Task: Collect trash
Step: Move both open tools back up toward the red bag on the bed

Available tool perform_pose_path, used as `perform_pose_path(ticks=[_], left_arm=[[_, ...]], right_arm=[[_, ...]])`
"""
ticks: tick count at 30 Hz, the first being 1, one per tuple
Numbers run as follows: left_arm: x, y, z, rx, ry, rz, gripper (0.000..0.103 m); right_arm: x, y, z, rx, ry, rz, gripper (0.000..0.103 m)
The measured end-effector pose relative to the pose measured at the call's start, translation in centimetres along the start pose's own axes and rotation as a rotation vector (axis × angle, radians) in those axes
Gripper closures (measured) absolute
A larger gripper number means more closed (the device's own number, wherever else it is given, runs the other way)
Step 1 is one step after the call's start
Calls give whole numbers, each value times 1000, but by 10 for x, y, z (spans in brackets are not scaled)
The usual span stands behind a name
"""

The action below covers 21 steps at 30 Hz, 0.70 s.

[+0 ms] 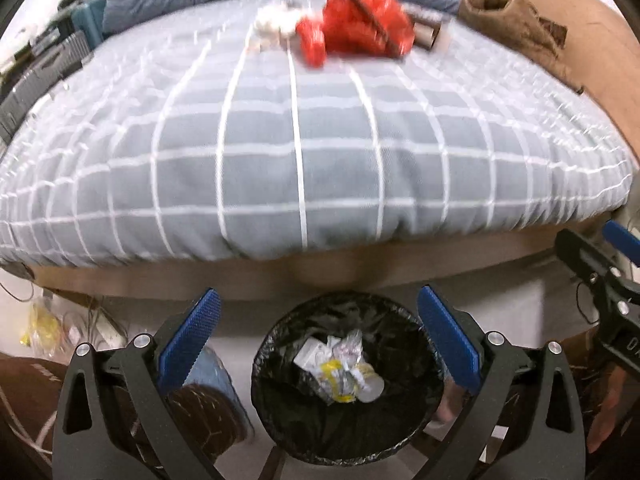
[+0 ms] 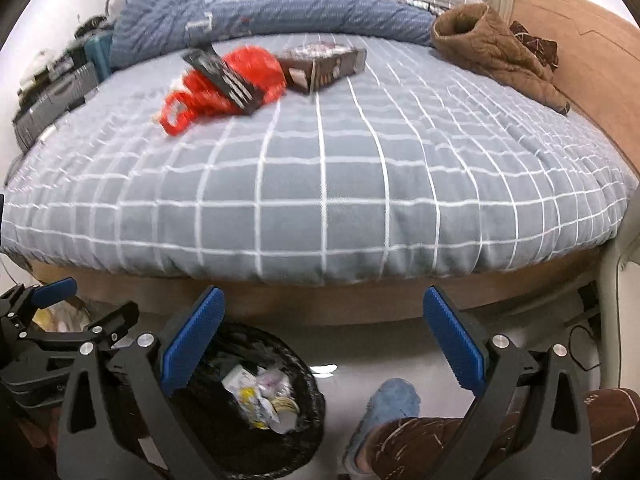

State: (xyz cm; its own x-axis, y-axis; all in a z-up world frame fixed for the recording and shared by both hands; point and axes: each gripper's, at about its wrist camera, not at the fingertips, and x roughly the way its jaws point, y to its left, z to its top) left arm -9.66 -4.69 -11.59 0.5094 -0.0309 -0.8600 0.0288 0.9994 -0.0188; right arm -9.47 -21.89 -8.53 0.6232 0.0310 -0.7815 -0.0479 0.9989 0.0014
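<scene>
- Crumpled white and yellow paper trash (image 1: 340, 364) lies in the round black-lined bin (image 1: 280, 400), framed between the left gripper (image 1: 318, 336)'s wide-open, empty blue fingers (image 1: 192, 332).
- Right gripper (image 2: 324, 340) gapes equally wide, holding nothing, bin beside its left finger.
- Beyond both fingertips, a red plastic bag (image 2: 224, 88) and brown cardboard box (image 2: 324, 65) sit on the grey checked bedspread (image 2: 320, 184).

A bed (image 2: 320, 200) with grey checked cover fills mid-frame; on it, upper centre, lie a red bag (image 2: 224, 84), dark box (image 2: 324, 64), and a brown garment (image 2: 492, 52) upper right.
</scene>
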Motion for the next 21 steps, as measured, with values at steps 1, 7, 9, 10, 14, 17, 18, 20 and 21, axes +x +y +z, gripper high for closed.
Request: perform_pose_path(ticks=[1, 7, 9, 10, 14, 17, 18, 20, 21], left_arm=[[-7, 0, 2, 2, -17, 1, 6], [-43, 3, 11, -10, -83, 3, 6], [-51, 7, 17, -17, -91, -1, 6], [-55, 9, 20, -23, -96, -5, 6], [-72, 17, 33, -35, -126, -4, 6], [-81, 22, 45, -40, -143, -3, 6], [-83, 23, 50, -44, -152, 0, 6], [-87, 25, 63, -51, -166, 0, 6], [-89, 26, 67, -50, -172, -2, 6]], right_arm=[[-3, 1, 1, -1, -10, 4, 8], [-32, 3, 11, -5, -64, 0, 8], [-39, 0, 15, 8, -68, -4, 8], [-42, -2, 19, 13, -72, -6, 8], [-60, -11, 37, 27, -109, -9, 8], [-70, -14, 52, 17, -142, -23, 8], [-72, -16, 56, 19, -149, -22, 8], [-74, -18, 67, 23, -160, -12, 8], [-74, -19, 72, 24, -166, -10, 8]])
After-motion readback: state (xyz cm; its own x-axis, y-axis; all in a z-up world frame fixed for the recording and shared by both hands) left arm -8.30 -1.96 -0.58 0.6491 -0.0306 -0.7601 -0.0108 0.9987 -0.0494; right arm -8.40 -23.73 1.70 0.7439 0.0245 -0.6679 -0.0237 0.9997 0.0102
